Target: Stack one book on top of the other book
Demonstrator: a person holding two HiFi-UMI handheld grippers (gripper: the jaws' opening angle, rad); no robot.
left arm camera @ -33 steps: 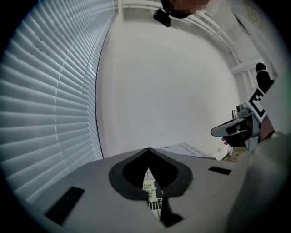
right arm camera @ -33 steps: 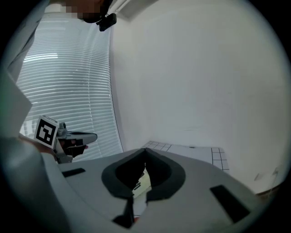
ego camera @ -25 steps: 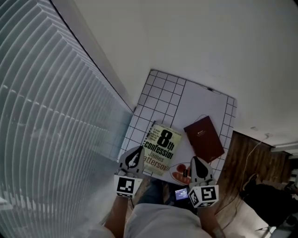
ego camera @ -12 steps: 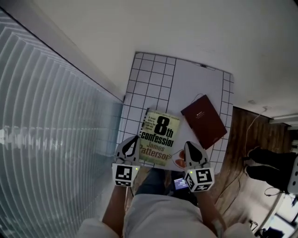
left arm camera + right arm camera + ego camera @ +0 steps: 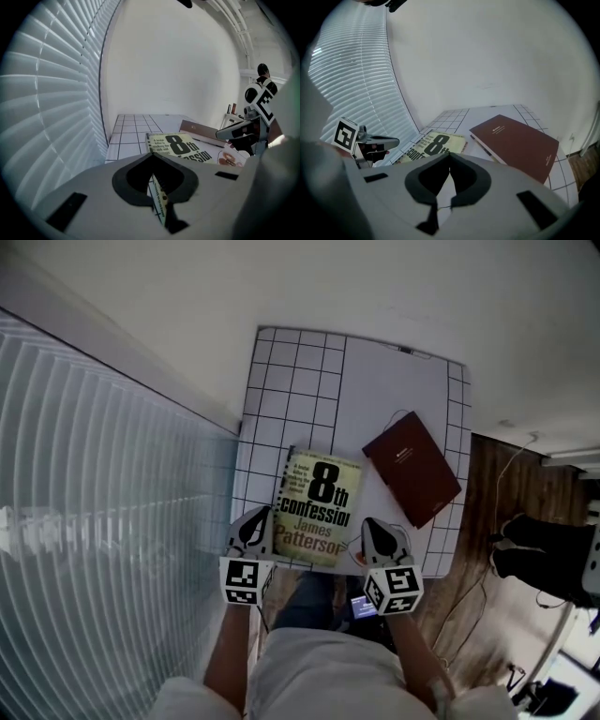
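Your left tool (image 5: 253, 527): closed, holds nothing | your right tool (image 5: 377, 536): closed, holds nothing | yellow book (image 5: 319, 507): near edge of desk (image 5: 300, 371) | red book (image 5: 412, 468): beside it, right edge

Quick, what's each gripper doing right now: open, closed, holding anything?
Left gripper: closed, holding nothing.
Right gripper: closed, holding nothing.

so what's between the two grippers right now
The near end of the paperback lies between the left gripper and right gripper, seen in the head view.

Plain room: window blinds (image 5: 94, 474), white wall (image 5: 328, 287), wooden floor (image 5: 489, 474)
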